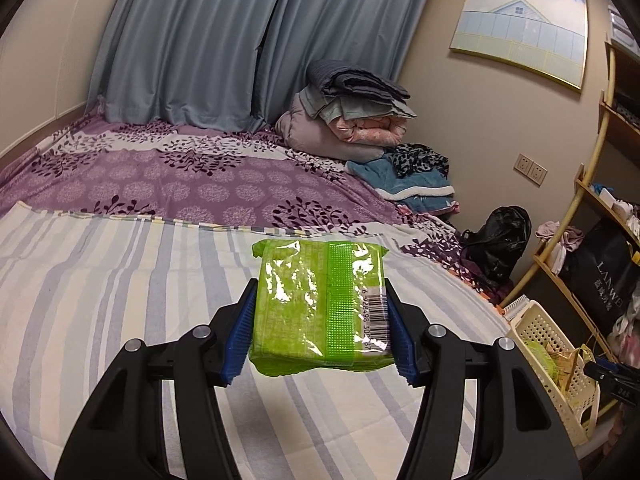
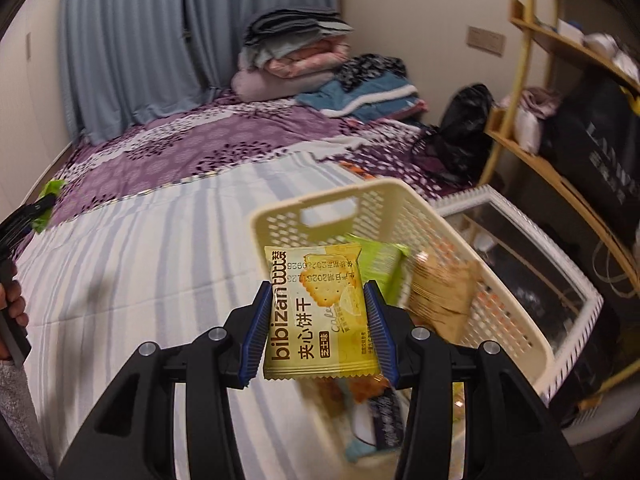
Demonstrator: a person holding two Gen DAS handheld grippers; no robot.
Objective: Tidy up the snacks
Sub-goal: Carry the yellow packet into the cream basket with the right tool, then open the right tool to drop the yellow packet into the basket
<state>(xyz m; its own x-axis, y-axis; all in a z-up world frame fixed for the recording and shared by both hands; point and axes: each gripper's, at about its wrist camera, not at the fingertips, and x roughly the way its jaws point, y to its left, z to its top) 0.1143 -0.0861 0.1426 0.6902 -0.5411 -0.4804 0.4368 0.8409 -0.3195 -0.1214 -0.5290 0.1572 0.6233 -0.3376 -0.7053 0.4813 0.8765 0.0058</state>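
My left gripper [image 1: 319, 326] is shut on a green snack packet [image 1: 320, 304], held above the striped sheet [image 1: 120, 300] with its barcode side up. My right gripper [image 2: 316, 320] is shut on a yellow sandwich-biscuit packet [image 2: 316, 316], held over the near left edge of the cream plastic basket [image 2: 404, 204]. Inside the basket lie a green packet [image 2: 380, 264], a brown packet [image 2: 440, 296] and other wrappers, blurred. In the left wrist view the basket [image 1: 548, 332] stands at the right edge of the bed. The left gripper and its green packet [image 2: 50, 192] show at the far left of the right wrist view.
Folded quilts [image 1: 344, 120] and clothes [image 1: 416, 176] are piled at the bed's far corner by the curtains [image 1: 240, 40]. A black bag [image 1: 500, 240] and a curved wooden shelf [image 1: 592, 200] stand to the right. A white-framed box [image 2: 520, 256] sits beyond the basket. A hand [image 2: 12, 300] shows at the left.
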